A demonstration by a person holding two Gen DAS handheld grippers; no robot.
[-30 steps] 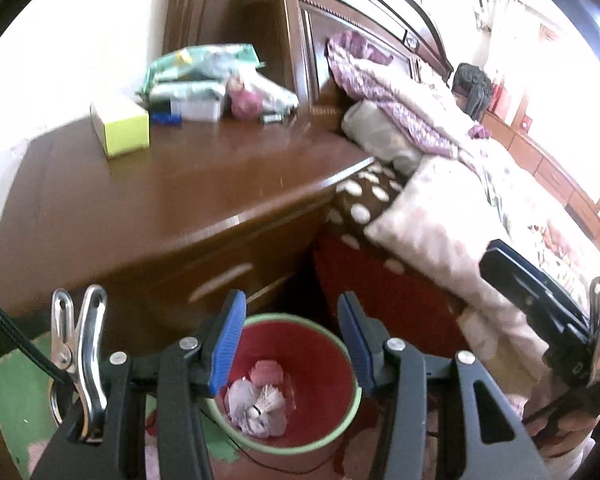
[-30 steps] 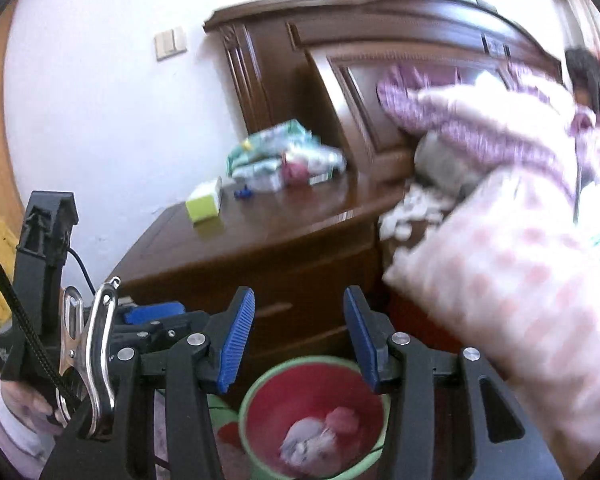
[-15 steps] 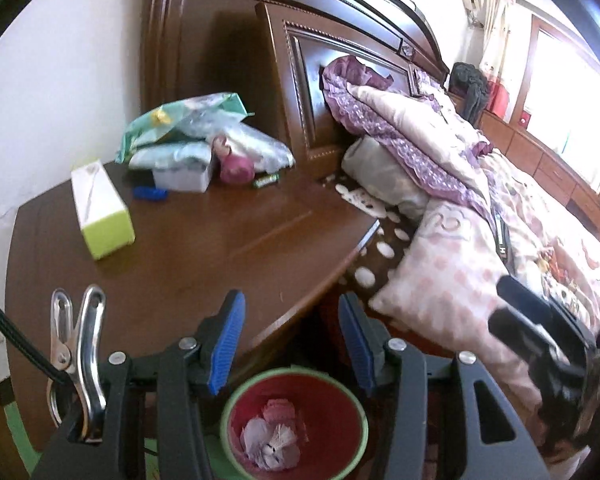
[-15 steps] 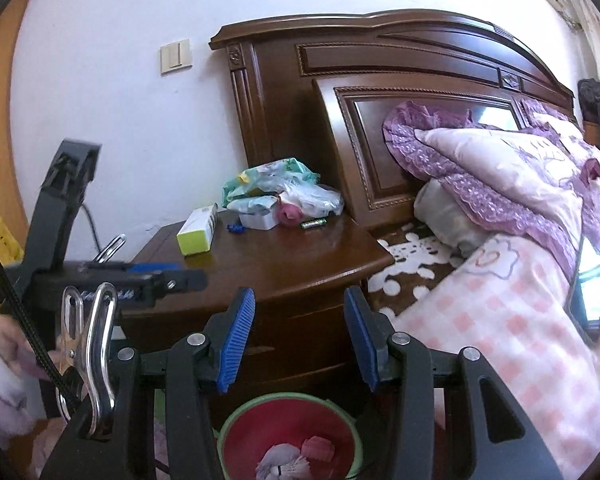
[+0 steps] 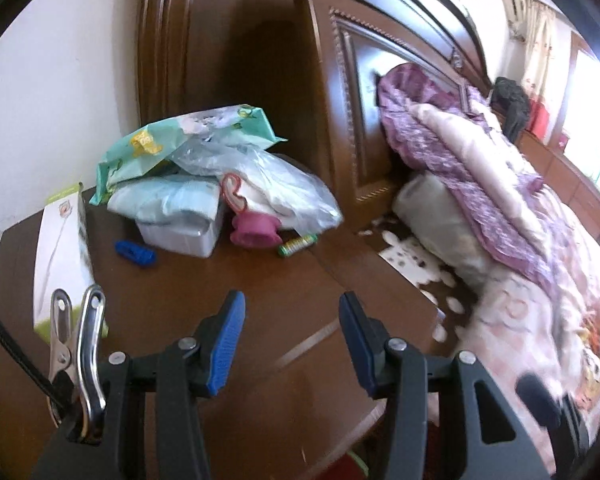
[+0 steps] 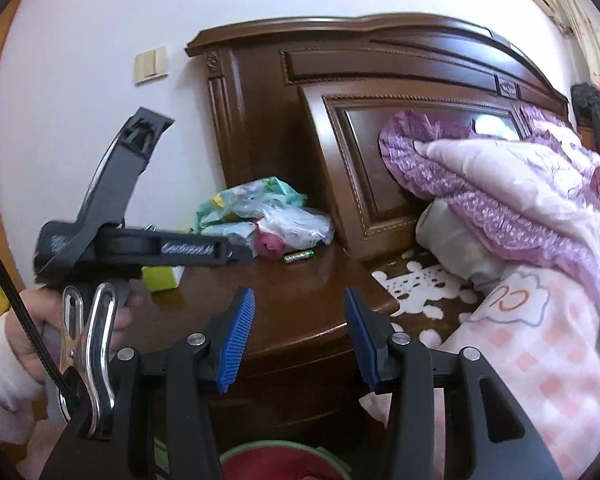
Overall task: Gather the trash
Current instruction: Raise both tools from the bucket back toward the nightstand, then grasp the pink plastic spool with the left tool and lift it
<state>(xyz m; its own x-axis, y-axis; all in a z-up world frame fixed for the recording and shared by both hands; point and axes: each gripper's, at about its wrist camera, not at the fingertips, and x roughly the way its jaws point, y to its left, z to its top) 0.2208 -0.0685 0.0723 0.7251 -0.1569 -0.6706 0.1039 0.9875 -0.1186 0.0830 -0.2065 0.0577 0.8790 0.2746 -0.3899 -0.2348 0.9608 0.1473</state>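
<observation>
On the brown nightstand (image 5: 228,308) lies a heap at the back: a green patterned packet (image 5: 184,140), clear plastic bags (image 5: 268,188), a white tub (image 5: 184,236), a pink item (image 5: 254,230), a green battery (image 5: 298,245) and a small blue object (image 5: 135,255). My left gripper (image 5: 292,340) hovers open over the nightstand's front, nothing between its blue pads. My right gripper (image 6: 299,332) stands open and empty in front of the nightstand (image 6: 292,292); the left gripper's black body (image 6: 132,246) shows at its left, held by a hand (image 6: 32,328). The red bin's green rim (image 6: 284,450) peeks in below.
A white and lime box (image 5: 62,256) lies at the nightstand's left. A dark wooden headboard (image 5: 340,100) rises behind. The bed at the right carries a purple frilled quilt (image 5: 452,152), a grey pillow (image 5: 440,224) and a pink checked cover (image 6: 540,360). A wall switch (image 6: 151,65) sits above.
Both grippers have risen and moved forward from over the red bin toward the nightstand. The bin has slid out of the left wrist view; the heap looms larger. Jaws unchanged.
</observation>
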